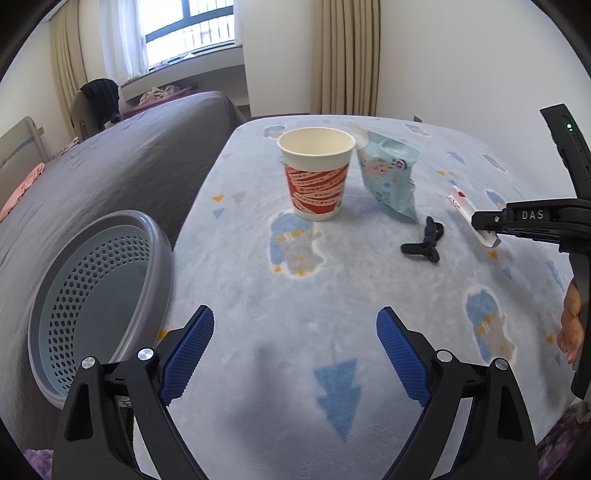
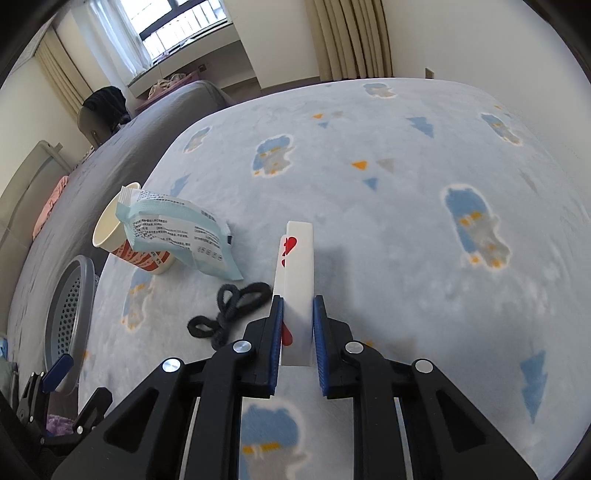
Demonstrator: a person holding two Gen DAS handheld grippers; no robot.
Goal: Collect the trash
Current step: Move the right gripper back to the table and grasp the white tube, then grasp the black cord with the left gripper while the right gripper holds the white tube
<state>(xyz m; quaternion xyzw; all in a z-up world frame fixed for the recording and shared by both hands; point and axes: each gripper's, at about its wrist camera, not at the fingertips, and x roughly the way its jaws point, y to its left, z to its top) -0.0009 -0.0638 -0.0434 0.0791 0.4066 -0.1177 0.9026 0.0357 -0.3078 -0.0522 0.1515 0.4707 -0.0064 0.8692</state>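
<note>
Right tool [image 2: 298,314] clamps white carton [image 2: 295,273] – near end hidden btwn pads.

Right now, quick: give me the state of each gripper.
Left gripper: open, holding nothing, above the blanket.
Right gripper: shut on the white box with red hearts.

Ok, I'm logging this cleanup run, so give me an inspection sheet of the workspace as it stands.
Surface: pale blue cartoon-print blanket, soft, covering the work area.
Job's things: paper cup upright; blue snack packet leaning on it; white carton with red marks; grey perforated bin at the blanket's edge.
Clutter: black knotted cord lying loose.
Grippers: left gripper open, holding nothing; right gripper shut on the carton.
Cables: nothing seen.
Surroundings: grey bed, curtains, window.
</note>
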